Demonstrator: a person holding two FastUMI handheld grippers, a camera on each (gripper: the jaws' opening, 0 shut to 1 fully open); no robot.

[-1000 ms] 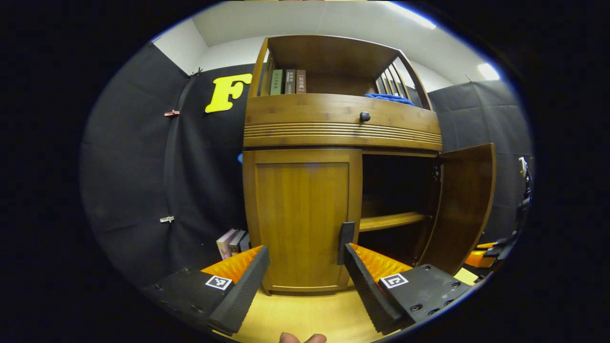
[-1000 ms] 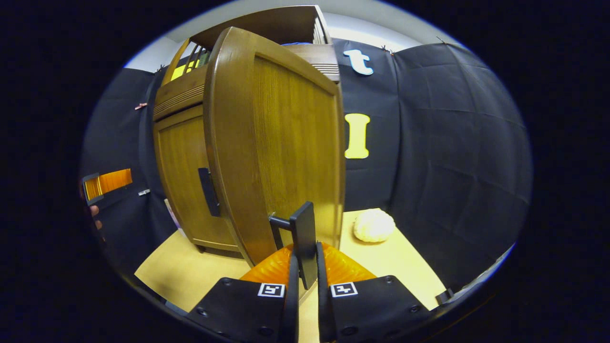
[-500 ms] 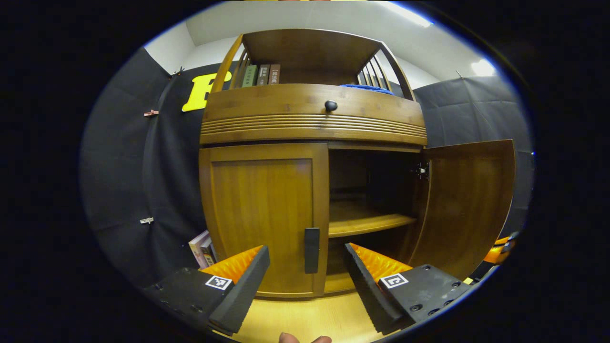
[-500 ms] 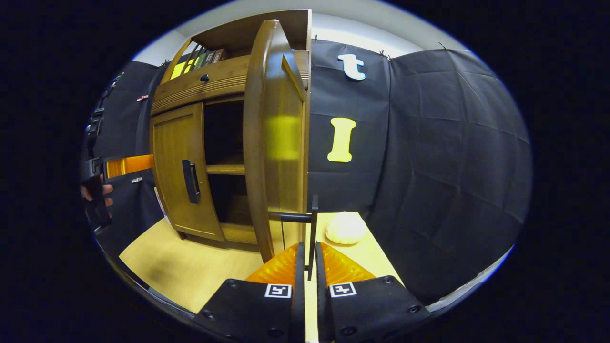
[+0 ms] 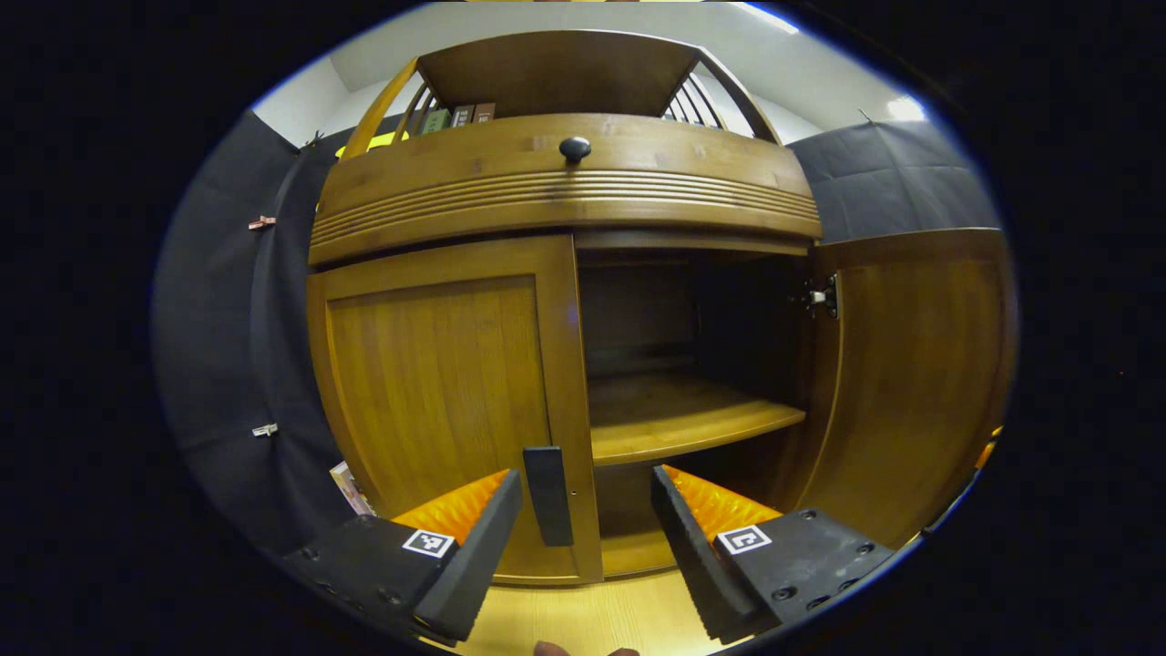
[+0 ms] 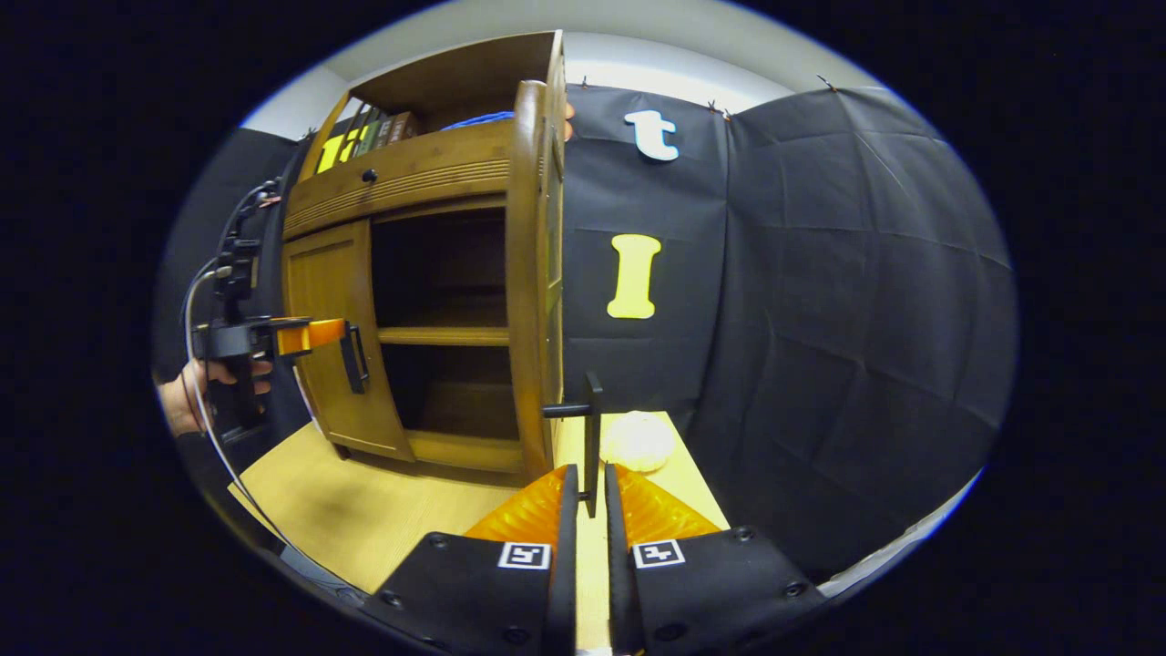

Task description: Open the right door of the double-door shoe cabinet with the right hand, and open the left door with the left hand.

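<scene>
Right door (image 6: 533, 273): swung wide from the shoe cabinet (image 5: 565, 196), right gripper (image 6: 588, 497) clamped on its handle (image 6: 592, 428).
Left door (image 5: 437, 383): shut.
Left gripper (image 5: 578, 519): fingers apart, straddling left door's handle (image 5: 548, 483).
Tip: centre, close squarely, then pull along the hinge arc.

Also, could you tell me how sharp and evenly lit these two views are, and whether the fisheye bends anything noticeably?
Left gripper view: sharp, the drawer front bows strongly, the open compartment's back falls into shadow, ceiling lights glare at upper right. Right gripper view: sharp too, the right door seen edge-on curves slightly, and the cabinet interior is dark.
</scene>
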